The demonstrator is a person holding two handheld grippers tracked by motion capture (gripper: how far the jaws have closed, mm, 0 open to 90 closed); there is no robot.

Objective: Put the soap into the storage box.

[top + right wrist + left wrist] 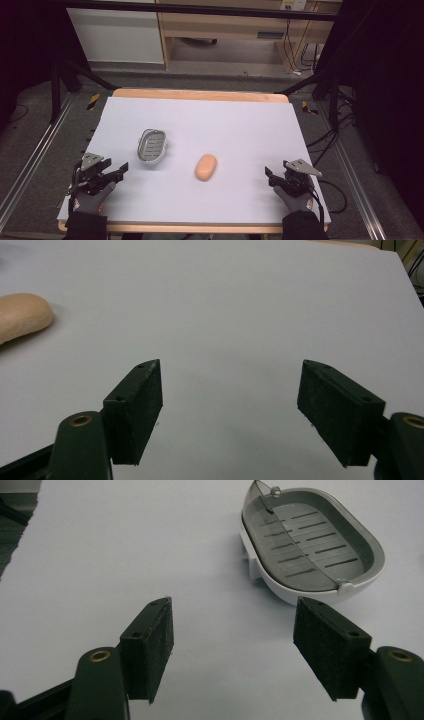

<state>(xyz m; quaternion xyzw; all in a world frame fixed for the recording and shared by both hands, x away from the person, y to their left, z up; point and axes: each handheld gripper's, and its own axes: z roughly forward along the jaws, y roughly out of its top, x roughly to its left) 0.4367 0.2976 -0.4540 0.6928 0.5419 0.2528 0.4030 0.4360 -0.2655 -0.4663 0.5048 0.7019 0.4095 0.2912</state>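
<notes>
A white-covered table [200, 120] carries a grey soap dish [151, 145] at about ten o'clock from the centre and a peach soap bar [206, 167] just below centre. Neither touches the other. The left gripper [114, 172] rests at eight o'clock, jaws wide and empty; the right gripper [270, 176] at four o'clock, likewise wide and empty. The bar's long axis runs roughly twelve to six, tilted slightly to one. It lies toward nine o'clock of the right gripper, probably the nearer hand.

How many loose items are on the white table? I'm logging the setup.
2: a grey slatted soap dish with a white base left of centre, and a peach oval soap bar near the middle, apart from it.
</notes>
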